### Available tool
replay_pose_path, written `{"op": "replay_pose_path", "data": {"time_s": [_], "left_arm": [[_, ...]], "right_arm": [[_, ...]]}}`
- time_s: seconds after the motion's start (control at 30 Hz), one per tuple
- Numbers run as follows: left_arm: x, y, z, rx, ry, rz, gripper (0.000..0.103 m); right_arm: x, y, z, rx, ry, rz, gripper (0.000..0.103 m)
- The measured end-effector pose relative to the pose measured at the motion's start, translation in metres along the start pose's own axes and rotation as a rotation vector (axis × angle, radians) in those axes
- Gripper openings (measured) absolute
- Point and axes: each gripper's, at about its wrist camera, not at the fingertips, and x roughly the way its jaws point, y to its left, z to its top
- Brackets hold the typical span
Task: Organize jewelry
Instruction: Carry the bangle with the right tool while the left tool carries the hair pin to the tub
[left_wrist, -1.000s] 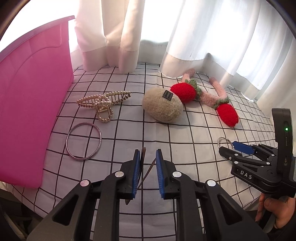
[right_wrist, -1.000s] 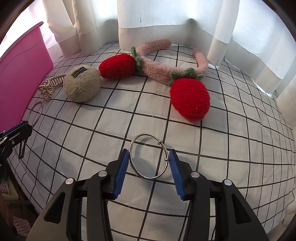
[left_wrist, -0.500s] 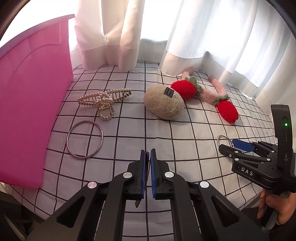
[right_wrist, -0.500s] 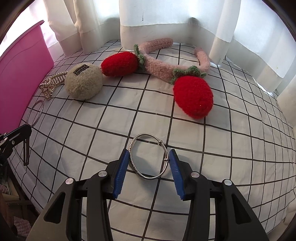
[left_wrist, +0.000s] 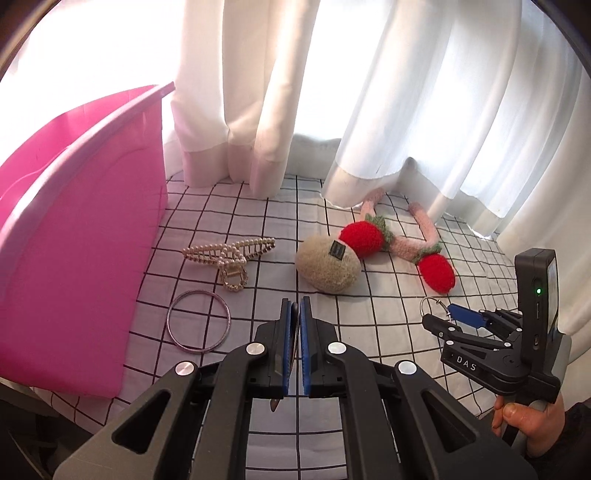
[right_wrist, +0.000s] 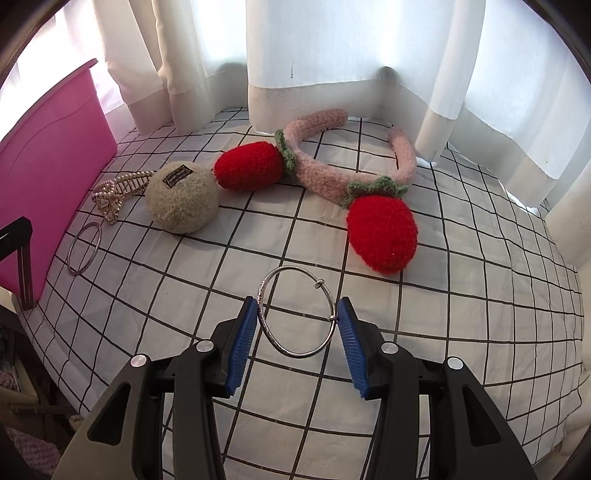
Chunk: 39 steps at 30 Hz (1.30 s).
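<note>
right claw grips bangle, left claw (perhaps a clip) — closed

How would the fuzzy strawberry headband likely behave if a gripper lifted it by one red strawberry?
The headband keeps its arch lying flat, so the band probably stays fairly stiff. Its plush strawberry looks soft, so pads would likely sink in. Lifted by one end, it would probably dangle.

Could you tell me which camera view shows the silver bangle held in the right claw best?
The right wrist view: the held bangle fills the centre, its whole ring and clasp visible between the right claw's blue pads. The left wrist view shows only part of its ring behind that claw's fingers.
</note>
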Motion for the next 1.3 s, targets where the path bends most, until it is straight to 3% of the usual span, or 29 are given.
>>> {"op": "replay_pose_path", "data": {"time_s": [0.43,0.87,1.1,1.3], "left_arm": [[-0.071,0.026,0.053,-0.047,-0.171,0.012,0.005],[-0.151,0.113,0.095,-0.105,-0.361,0.147,0.005],[-0.159,0.186,0.089,-0.200,-0.343,0.232,0.005],[-0.142,0.242,0.072,-0.310,-0.272,0.248,0.005]], "right_arm": [[-0.069,0.049,0.068,-0.079,-0.172,0.072,0.044],[-0.136,0.174,0.160,-0.267,-0.361,0.247,0.044],[-0.136,0.259,0.185,-0.388,-0.362,0.351,0.044],[-0.115,0.320,0.185,-0.466,-0.292,0.410,0.044]]}}
